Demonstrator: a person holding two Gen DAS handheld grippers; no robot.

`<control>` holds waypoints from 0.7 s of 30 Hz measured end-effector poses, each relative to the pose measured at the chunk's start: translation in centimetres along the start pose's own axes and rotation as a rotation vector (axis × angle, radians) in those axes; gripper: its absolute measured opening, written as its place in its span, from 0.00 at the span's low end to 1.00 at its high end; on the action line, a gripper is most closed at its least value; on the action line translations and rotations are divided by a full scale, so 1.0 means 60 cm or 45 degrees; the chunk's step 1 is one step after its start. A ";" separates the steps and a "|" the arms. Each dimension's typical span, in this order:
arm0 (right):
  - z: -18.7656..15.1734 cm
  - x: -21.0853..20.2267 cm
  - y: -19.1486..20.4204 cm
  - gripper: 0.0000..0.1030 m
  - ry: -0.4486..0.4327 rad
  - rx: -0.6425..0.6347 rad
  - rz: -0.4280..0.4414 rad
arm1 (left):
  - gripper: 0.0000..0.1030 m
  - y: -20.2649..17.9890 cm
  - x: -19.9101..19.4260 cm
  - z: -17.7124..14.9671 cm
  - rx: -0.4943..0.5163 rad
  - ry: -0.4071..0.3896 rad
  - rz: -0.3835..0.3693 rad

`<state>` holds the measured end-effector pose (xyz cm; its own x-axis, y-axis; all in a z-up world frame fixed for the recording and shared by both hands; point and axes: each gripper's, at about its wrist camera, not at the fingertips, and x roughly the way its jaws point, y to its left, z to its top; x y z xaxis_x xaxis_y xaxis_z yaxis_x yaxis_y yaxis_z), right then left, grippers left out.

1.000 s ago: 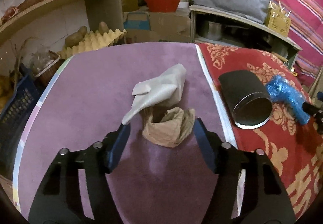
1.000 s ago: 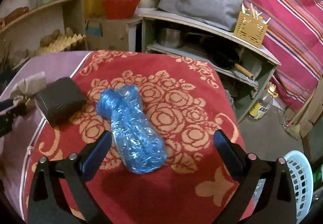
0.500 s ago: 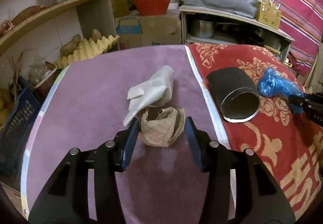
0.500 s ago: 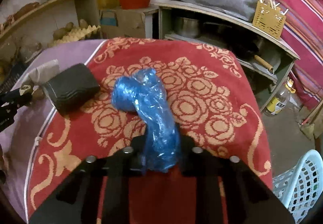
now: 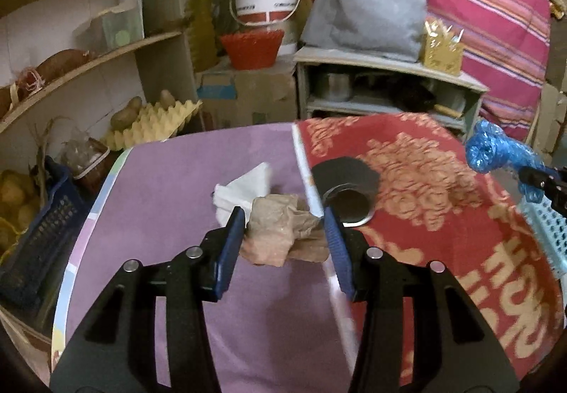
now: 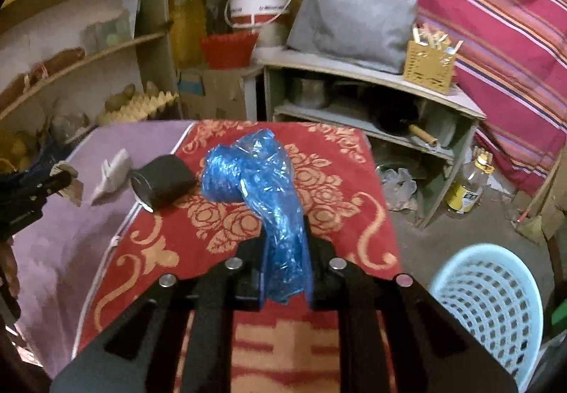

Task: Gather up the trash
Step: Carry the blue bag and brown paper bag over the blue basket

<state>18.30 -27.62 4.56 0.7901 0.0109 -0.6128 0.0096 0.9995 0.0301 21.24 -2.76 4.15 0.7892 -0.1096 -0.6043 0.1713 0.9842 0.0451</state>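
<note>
Above the purple cloth [image 5: 170,187], the left gripper [image 5: 283,226] has its blue pads pressed on both sides of a crumpled brown paper [image 5: 283,233], which is lifted off the surface. A white tissue [image 5: 244,187] lies just behind it, and a dark can [image 5: 345,187] lies on its side on the red flowered cloth [image 5: 425,180]. Over this red cloth the right gripper [image 6: 285,269] has just been closing, and now it squeezes the lower end of a blue plastic bag [image 6: 258,177]. A pale blue basket [image 6: 496,304] stands on the floor, to the right.
</note>
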 end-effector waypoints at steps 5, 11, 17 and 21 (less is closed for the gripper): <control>-0.009 -0.073 -0.038 0.15 -0.061 0.017 -0.062 | 0.44 -0.047 -0.047 0.005 0.001 -0.057 -0.057; -0.060 -0.148 -0.106 0.15 -0.100 0.116 -0.109 | 0.44 -0.147 -0.092 0.002 0.094 -0.124 -0.125; -0.103 -0.180 -0.178 0.15 -0.099 0.178 -0.204 | 0.44 -0.247 -0.098 -0.007 0.175 -0.142 -0.211; -0.118 -0.194 -0.216 0.15 -0.108 0.212 -0.254 | 0.44 -0.312 -0.097 -0.012 0.223 -0.151 -0.273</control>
<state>4.65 -40.52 5.70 0.8110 -0.1952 -0.5515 0.2650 0.9630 0.0490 12.97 -20.47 6.24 0.7860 -0.3378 -0.5178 0.4321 0.8991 0.0693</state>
